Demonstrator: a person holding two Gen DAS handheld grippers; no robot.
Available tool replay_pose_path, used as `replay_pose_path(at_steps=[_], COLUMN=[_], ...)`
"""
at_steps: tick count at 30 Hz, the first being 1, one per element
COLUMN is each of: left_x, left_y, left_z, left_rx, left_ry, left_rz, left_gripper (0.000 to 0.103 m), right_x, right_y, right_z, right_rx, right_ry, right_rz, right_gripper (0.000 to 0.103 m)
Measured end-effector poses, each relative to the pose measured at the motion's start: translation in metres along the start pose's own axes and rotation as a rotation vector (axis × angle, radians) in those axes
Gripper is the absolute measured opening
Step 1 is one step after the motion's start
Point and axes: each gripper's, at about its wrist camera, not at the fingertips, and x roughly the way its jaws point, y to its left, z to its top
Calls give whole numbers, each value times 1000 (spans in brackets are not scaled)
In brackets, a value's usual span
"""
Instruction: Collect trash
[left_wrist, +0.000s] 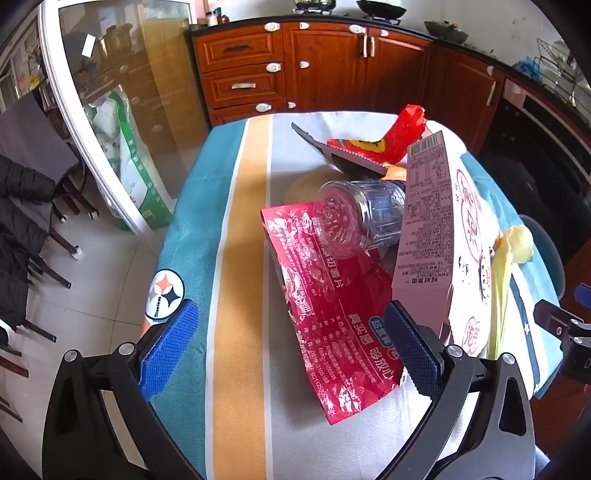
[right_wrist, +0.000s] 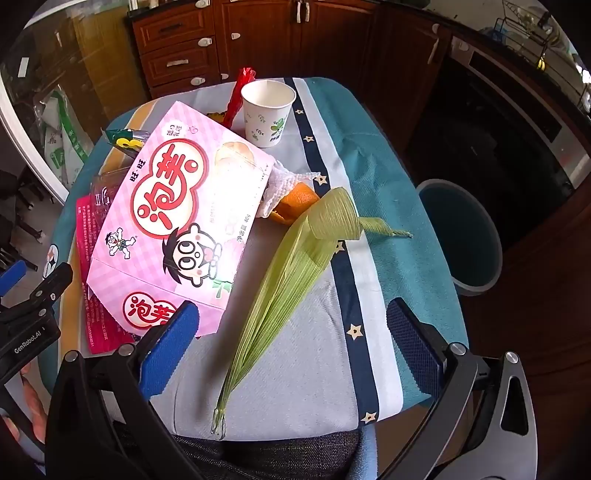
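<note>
1. Your left gripper (left_wrist: 291, 345) is spread wide over the near edge of the striped cloth (left_wrist: 240, 258), nothing between the pads. The red snack wrapper (left_wrist: 325, 317) lies flat just past it, one corner near the right pad.
2. A clear plastic bottle (left_wrist: 360, 218) lies on its side on the far end of that wrapper, touching the pink snack box (right_wrist: 173, 221).
3. Your right gripper (right_wrist: 291, 345) is wide too and holds nothing. The corn husk (right_wrist: 280, 280) runs between its fingers, stem end nearest you.
4. Orange peel (right_wrist: 299, 201) and a crumpled tissue (right_wrist: 282, 184) sit just right of the box; the paper cup (right_wrist: 267, 110) stands upright at the far end.
5. The blue bin (right_wrist: 461, 236) is on the floor, right of the table.
</note>
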Motion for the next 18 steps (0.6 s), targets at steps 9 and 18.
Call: replay_pose_path(at_steps=[9,18], left_x=[0,-4], left_y=[0,4], left_z=[0,3], left_rx=[1,0], left_ry=[-4,-15], left_rz=[2,-2], left_gripper=[100,100], right_x=[-1,-6], right_y=[-1,-1], right_z=[1,4], right_rx=[5,0], right_ry=[-6,-14], right_rz=[-1,-12], right_gripper=[98,98])
